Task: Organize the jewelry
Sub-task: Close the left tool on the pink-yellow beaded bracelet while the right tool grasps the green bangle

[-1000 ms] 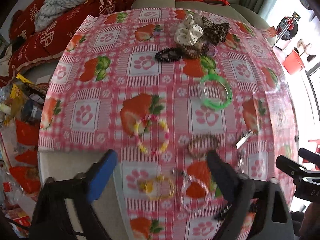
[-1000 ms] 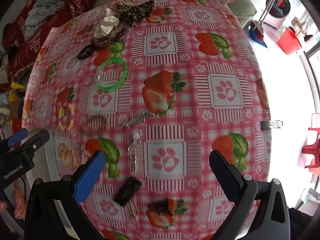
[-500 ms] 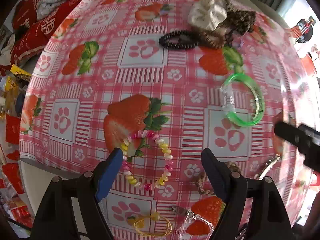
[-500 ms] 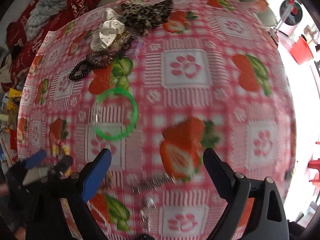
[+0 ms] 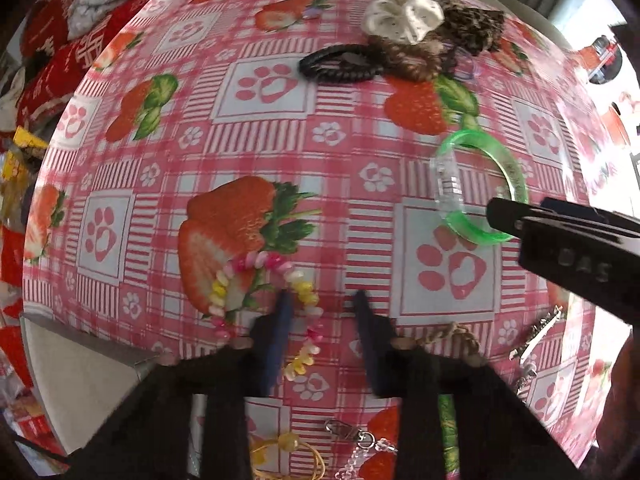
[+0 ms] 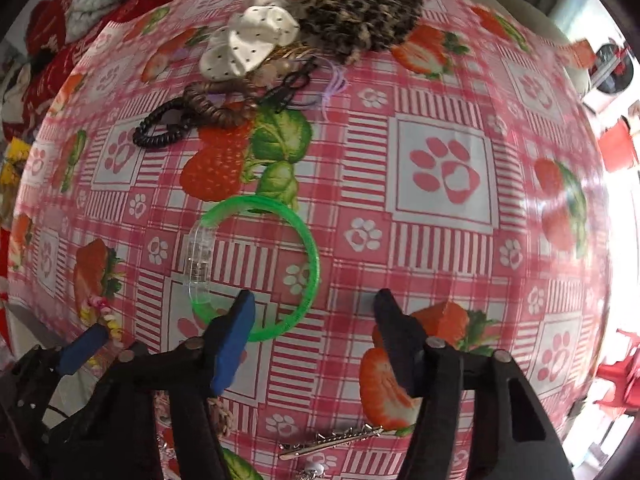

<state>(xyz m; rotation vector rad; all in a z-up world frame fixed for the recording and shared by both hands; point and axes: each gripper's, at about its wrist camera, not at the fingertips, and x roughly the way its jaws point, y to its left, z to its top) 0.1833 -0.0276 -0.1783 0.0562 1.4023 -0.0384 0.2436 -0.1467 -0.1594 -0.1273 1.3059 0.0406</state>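
A pastel bead bracelet (image 5: pixel 276 304) lies on the strawberry tablecloth (image 5: pixel 264 128). My left gripper (image 5: pixel 322 300) is low over it, open, with its blue finger (image 5: pixel 280 332) inside the loop and the other outside, straddling the right strand. A green bangle (image 6: pixel 280 264) with a clear clasp lies mid-table; it also shows in the left wrist view (image 5: pixel 476 188). My right gripper (image 6: pixel 316 304) is open, its blue finger (image 6: pixel 232 340) over the bangle's near rim, which lies between the fingers.
A pile of scrunchies and hair ties (image 6: pixel 280 40) sits at the far side, with a black coil tie (image 5: pixel 340 66). A brown braided band (image 5: pixel 460 338), a metal clip (image 6: pixel 332 438) and a yellow bracelet (image 5: pixel 288 456) lie near the front edge. Red cushions (image 5: pixel 60 52) are at far left.
Both grippers have moved forward and down. The left jaws have narrowed around the bead bracelet's strand. The right gripper has reached the green bangle.
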